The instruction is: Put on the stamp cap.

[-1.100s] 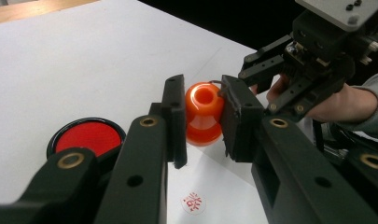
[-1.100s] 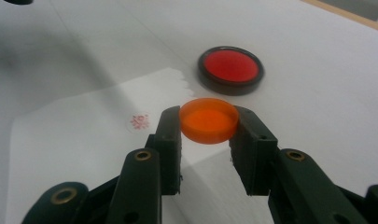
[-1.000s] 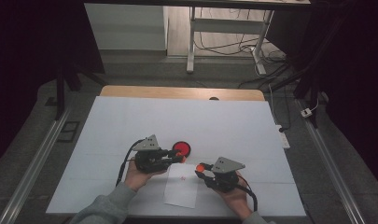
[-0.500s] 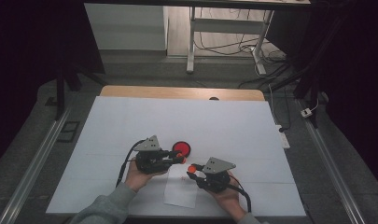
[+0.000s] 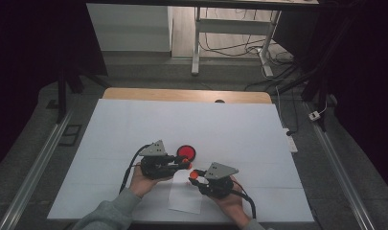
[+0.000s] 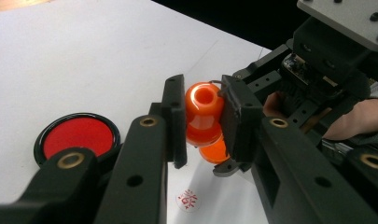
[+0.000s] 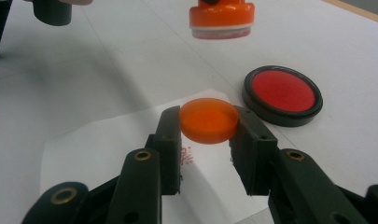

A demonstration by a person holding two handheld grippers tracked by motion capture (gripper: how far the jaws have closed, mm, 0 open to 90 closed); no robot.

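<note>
My left gripper (image 6: 203,119) is shut on the orange stamp (image 6: 203,112), held by its neck above the table, with its white underside (image 7: 220,31) showing. My right gripper (image 7: 209,126) is shut on the flat orange cap (image 7: 209,120) and holds it level, a little below and short of the stamp, not touching it. In the high view the left gripper (image 5: 184,165) and the right gripper (image 5: 195,175) nearly meet tip to tip over the white paper sheet (image 5: 184,199). A red stamp print (image 6: 189,200) marks the sheet under the jaws.
An open round ink pad (image 5: 186,153) with a black rim and a red face lies on the white table cover (image 5: 230,129), just beyond the left gripper. The wooden table edge (image 5: 182,94) runs along the far side.
My right gripper has slid a little to the left with the cap, closing in on the stamp. The left gripper has stayed where it was.
</note>
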